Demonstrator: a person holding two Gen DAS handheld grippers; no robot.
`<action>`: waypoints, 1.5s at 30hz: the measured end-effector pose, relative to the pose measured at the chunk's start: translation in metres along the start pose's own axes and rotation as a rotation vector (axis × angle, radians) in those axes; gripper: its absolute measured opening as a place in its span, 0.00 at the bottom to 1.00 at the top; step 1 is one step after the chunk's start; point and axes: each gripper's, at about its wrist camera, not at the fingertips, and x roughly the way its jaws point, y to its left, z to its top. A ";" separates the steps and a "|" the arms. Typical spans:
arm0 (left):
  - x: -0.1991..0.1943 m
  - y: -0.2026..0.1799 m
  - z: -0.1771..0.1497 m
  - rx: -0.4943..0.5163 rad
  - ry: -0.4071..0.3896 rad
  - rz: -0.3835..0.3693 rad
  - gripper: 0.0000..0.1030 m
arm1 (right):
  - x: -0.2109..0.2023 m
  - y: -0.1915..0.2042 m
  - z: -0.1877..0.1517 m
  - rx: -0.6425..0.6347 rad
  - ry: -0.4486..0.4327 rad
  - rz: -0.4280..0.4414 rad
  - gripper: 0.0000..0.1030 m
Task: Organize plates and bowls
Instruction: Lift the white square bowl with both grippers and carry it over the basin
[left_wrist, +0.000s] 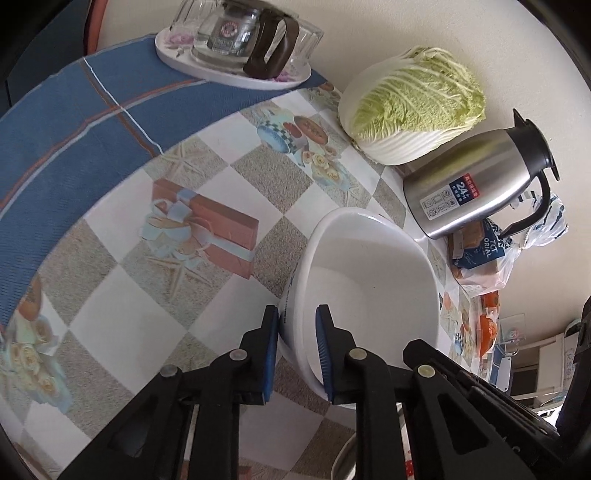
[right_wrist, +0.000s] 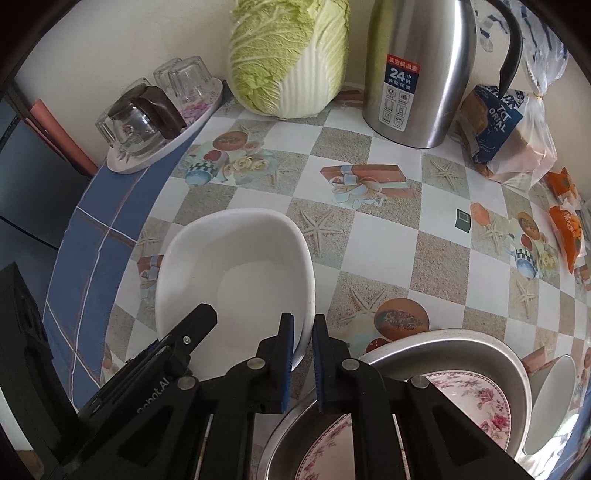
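Observation:
A white bowl (left_wrist: 369, 295) sits on the patterned tablecloth (left_wrist: 110, 314), and both grippers hold its rim. In the left wrist view my left gripper (left_wrist: 297, 311) is shut on the bowl's near wall, one blue pad outside and one inside. The right wrist view shows the same bowl (right_wrist: 240, 277) with my right gripper (right_wrist: 303, 319) shut on its right rim. The left gripper's black finger (right_wrist: 199, 321) reaches over the bowl's near-left edge. I cannot tell whether the bowl is lifted off the cloth.
A steel basin (right_wrist: 436, 349) with a floral plate (right_wrist: 480, 406) lies near right, a white cup (right_wrist: 554, 398) beside it. At the wall stand a cabbage (right_wrist: 288, 55), a steel thermos jug (right_wrist: 417, 74), bagged bread (right_wrist: 502, 133) and a tray of glasses (right_wrist: 155, 122).

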 end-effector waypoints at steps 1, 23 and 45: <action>-0.006 -0.002 -0.001 0.006 -0.009 0.011 0.20 | -0.004 0.002 -0.002 -0.002 -0.005 0.002 0.11; -0.104 -0.041 -0.069 0.182 -0.146 0.035 0.18 | -0.113 -0.011 -0.091 0.038 -0.195 0.078 0.12; -0.132 -0.113 -0.129 0.439 -0.220 0.061 0.19 | -0.155 -0.081 -0.166 0.224 -0.386 0.174 0.13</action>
